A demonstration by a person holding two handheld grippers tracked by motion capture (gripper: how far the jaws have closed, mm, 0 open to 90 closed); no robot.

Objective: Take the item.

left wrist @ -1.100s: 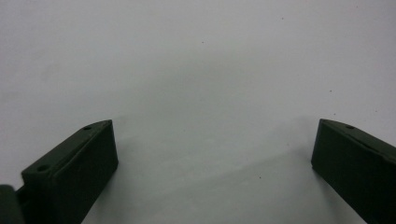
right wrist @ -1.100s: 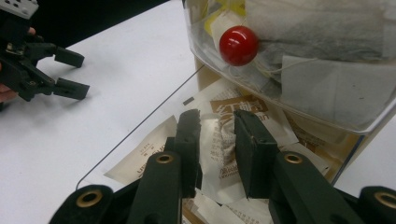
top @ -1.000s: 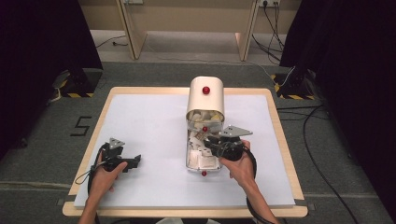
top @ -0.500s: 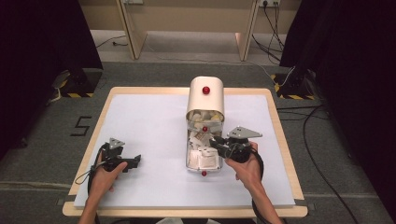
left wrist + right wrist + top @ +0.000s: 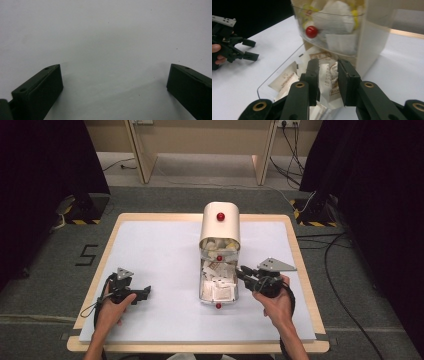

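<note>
A cream bin (image 5: 220, 227) with a red knob (image 5: 220, 216) stands mid-table, its clear drawer (image 5: 205, 292) pulled out toward me and filled with several white sachets. My right gripper (image 5: 241, 271) hangs at the drawer's right edge. In the right gripper view its jaws (image 5: 328, 75) are shut on a white printed sachet (image 5: 329, 79), lifted just above the other sachets. My left gripper (image 5: 146, 292) rests on the white tabletop at the front left. It is open and empty (image 5: 113, 75), with bare table between the jaws.
The white table (image 5: 160, 245) has a wooden rim. A clear curved window (image 5: 329, 27) on the bin shows more sachets behind a red ball (image 5: 311, 31). The left gripper (image 5: 252, 50) also appears far off in the right gripper view. Dark curtains and floor cables surround the table.
My right gripper has moved right and slightly up, from over the drawer to its right edge, with the sachet between its jaws. The left gripper has stayed still.
</note>
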